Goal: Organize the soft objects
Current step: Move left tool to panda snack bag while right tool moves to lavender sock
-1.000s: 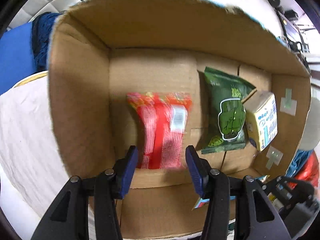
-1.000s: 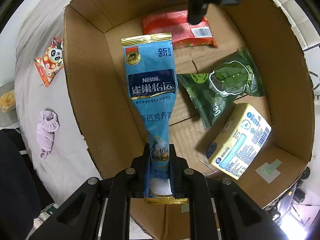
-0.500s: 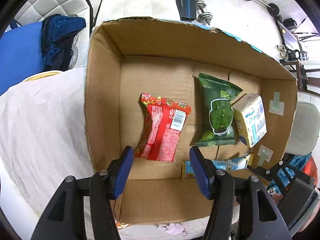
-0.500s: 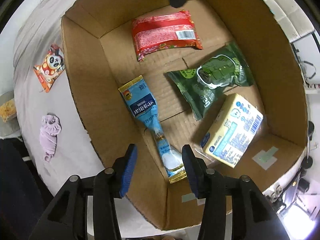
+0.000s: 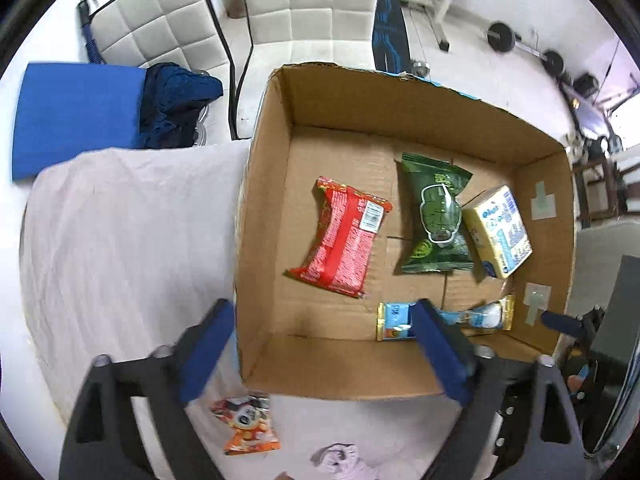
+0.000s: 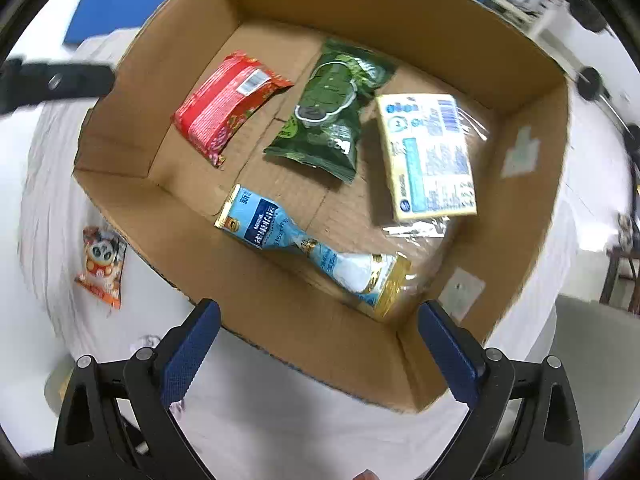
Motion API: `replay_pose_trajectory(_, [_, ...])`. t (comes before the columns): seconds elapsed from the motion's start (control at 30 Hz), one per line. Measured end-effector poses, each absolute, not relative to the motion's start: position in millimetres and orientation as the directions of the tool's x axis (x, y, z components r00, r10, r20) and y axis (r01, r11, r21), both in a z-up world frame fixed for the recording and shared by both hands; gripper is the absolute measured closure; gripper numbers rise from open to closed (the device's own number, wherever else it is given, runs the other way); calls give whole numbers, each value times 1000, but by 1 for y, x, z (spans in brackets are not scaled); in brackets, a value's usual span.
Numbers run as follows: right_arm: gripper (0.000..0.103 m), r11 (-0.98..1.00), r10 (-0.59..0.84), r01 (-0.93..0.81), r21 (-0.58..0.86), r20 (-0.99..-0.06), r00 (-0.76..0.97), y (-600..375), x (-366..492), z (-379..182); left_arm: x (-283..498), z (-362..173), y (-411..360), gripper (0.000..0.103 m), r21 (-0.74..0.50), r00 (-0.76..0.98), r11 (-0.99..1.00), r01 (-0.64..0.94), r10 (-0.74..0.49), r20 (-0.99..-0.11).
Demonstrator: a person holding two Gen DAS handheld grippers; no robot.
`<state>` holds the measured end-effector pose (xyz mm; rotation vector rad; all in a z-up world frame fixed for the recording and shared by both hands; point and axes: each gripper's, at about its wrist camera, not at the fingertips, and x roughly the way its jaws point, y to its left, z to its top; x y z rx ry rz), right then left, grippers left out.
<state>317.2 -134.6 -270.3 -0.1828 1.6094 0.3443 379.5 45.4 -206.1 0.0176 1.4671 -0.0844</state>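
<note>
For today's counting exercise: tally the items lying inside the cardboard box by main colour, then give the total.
Red: 1, the red snack packet
Green: 1, the green snack bag
Yellow: 1, the yellow wrapped pack
Blue: 1, the blue Nestle sachet
Total: 4 inside the cardboard box

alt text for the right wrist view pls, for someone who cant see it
An open cardboard box holds four items: a red snack packet, a green snack bag, a yellow tissue pack and a blue Nestle sachet. The right tool hovers open above the near wall; a panda-print packet lies outside on white cloth.
</note>
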Motion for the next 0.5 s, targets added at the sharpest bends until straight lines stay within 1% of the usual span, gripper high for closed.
replay_pose_trajectory(0.07, [2,955,83,-282,94,-995,-52,-136,311,-267,370,-205,45,6,-37,123,998,51,-43,-991])
replay_pose_trajectory(0.23, [2,982,52,-181,50,-999,9,-140,302,-258,350,-201,42,6,1,169,999,45,-6,-986])
replay_pose_trajectory(0.4, [2,997,79,-30,77,-996,43,-149,295,-243,333,-187,46,6,47,243,998,46,34,-969])
replay_pose_trajectory(0.5, [2,998,65,19,68,-992,111,-147,289,-228,323,-176,53,6,38,277,998,48,23,-961])
